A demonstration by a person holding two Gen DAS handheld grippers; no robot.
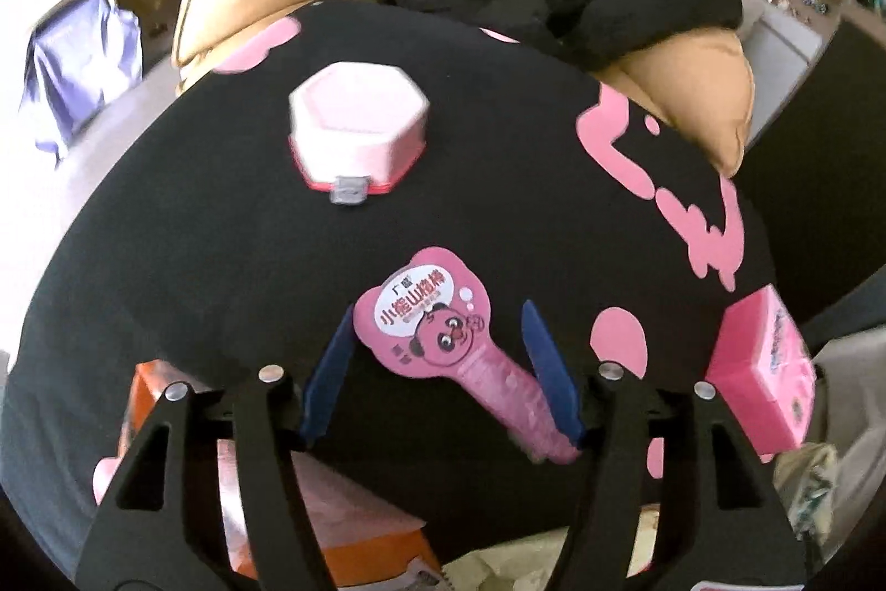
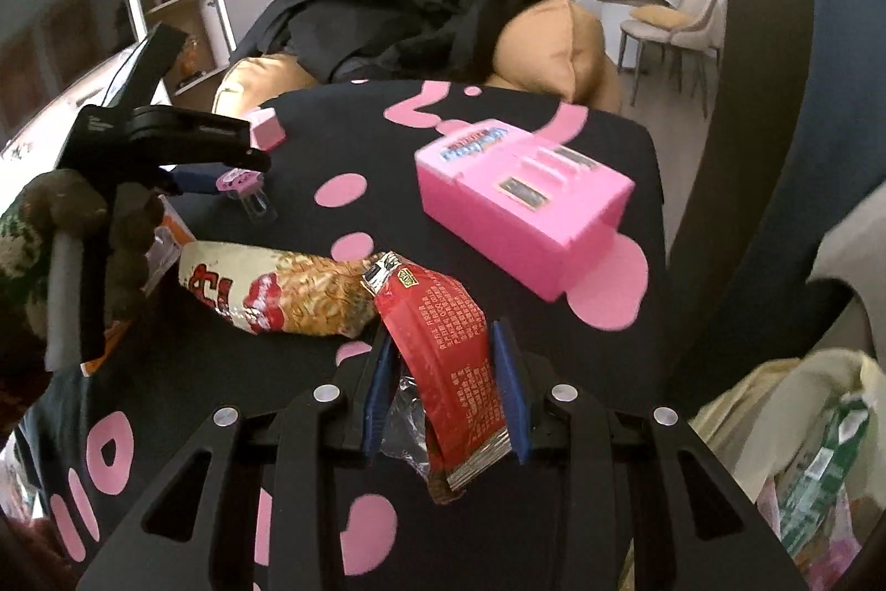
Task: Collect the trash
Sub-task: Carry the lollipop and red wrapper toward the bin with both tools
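In the left wrist view my left gripper (image 1: 440, 330) is open, its blue fingers on either side of a pink candy-stick packet (image 1: 437, 330) lying on the black table (image 1: 232, 231) with pink blotches. In the right wrist view my right gripper (image 2: 443, 342) is shut on a red snack wrapper (image 2: 443, 336), with clear plastic crumpled under it. The left gripper (image 2: 221, 175) also shows there at the left, over the pink packet (image 2: 238, 179). A noodle bag (image 2: 277, 292) lies left of the red wrapper.
A pink hexagonal box (image 1: 357, 131) stands further back on the table. A pink box (image 2: 520, 203) lies at the right; it also shows in the left wrist view (image 1: 761, 380). An orange carton (image 1: 354, 535) and bags (image 2: 803, 452) sit beside the table. Sofa cushions (image 2: 554, 37) with black clothing lie behind.
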